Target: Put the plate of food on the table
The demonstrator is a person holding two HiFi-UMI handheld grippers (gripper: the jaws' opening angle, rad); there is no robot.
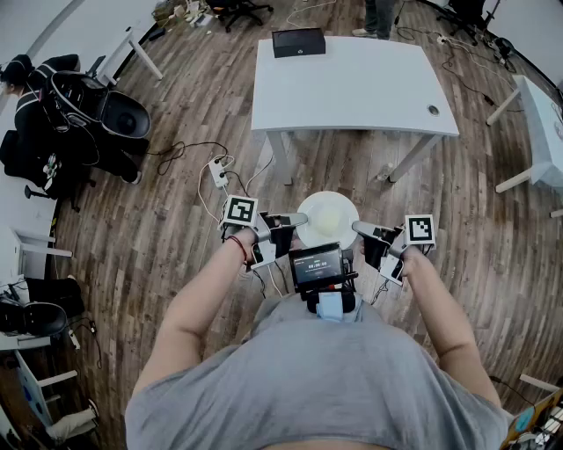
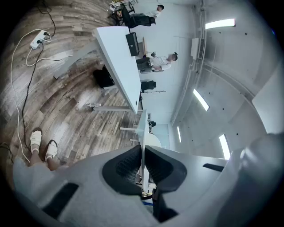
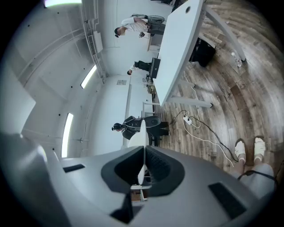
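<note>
both sets of fingers [image 2: 125, 166] are closed on opposite rims of the plate of food [image 1: 327, 213], left gripper [image 1: 293, 221] at one edge, right gripper [image 1: 361, 229] at the other. it is held in the air, well short of the white surface [image 1: 352, 83]. carrying is judged in hand; next it must be brought forward and lowered flat.

The screen [image 1: 316, 264] at your chest covers the near rim of the plate [image 1: 327, 197]. The food [image 1: 327, 220] is a pale mound, too plain to identify. In both gripper views you get the plate only edge-on between the jaws (its top stays out of sight). Beyond the counter [image 1: 352, 83], a person [image 1: 378, 16] is cut off at the legs by the top edge.
</note>
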